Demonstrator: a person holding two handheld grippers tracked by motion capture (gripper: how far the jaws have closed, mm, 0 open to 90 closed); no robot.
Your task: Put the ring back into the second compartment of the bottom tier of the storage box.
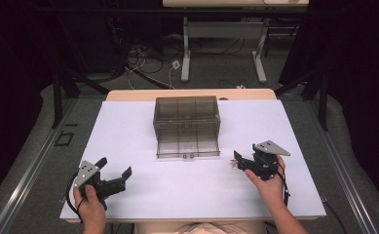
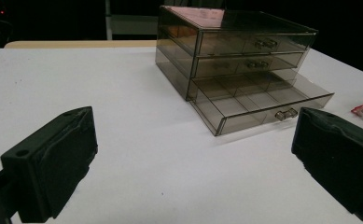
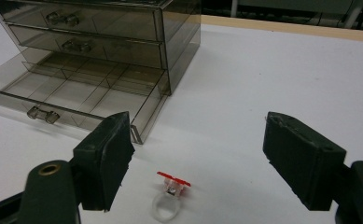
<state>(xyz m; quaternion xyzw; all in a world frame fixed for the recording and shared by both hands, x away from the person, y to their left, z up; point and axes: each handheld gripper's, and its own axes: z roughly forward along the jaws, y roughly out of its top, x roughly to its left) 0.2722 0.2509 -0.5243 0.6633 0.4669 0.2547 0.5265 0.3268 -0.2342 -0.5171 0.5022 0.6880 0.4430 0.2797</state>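
Note:
A smoky clear three-drawer cabinet point(image 1: 187, 117) stands at the middle of the white table; its bottom drawer point(image 1: 188, 147) is pulled out, with divided compartments that look empty point(image 2: 258, 100) point(image 3: 76, 93). A small clear ring with a red top point(image 3: 172, 189) lies on the table right of the drawer point(image 2: 362, 110) point(image 1: 234, 165). My right gripper point(image 1: 244, 161) is open, its jaws either side of the ring and just short of it point(image 3: 195, 158). My left gripper point(image 1: 114, 168) is open at the front left, nothing between its jaws point(image 2: 193, 154).
The white table top point(image 1: 143, 195) has a wooden strip along its far edge point(image 1: 128, 93). Beyond it stand a desk frame point(image 1: 223, 44) and cables on the floor. A person's hands hold both grippers near the front edge.

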